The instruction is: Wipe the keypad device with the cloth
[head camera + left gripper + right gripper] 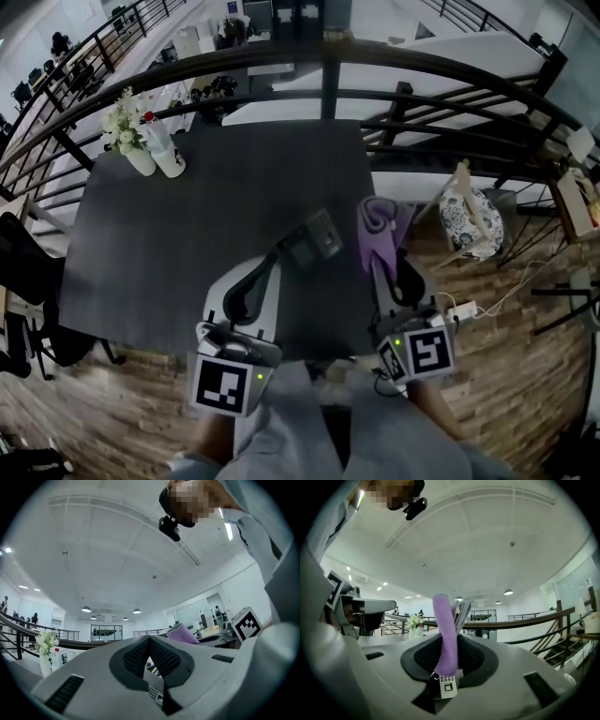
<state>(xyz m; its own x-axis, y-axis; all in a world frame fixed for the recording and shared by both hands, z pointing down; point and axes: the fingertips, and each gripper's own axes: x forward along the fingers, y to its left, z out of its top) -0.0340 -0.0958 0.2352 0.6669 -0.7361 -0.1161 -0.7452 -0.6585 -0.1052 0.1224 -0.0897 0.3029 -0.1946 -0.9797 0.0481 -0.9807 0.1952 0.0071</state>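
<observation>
In the head view the dark keypad device is held over the near edge of the black table. My left gripper is shut on its near end. In the left gripper view only a strip of its keys shows low between the closed pads. My right gripper is shut on the folded purple cloth, just right of the device and apart from it. The cloth stands upright between the right jaws, a white tag hanging at its base. Both grippers tilt upward toward the ceiling.
A vase of white flowers and a white bottle with a red cap stand at the table's far left corner. A dark railing runs behind the table. A chair with a patterned cushion is at the right, a black chair at the left.
</observation>
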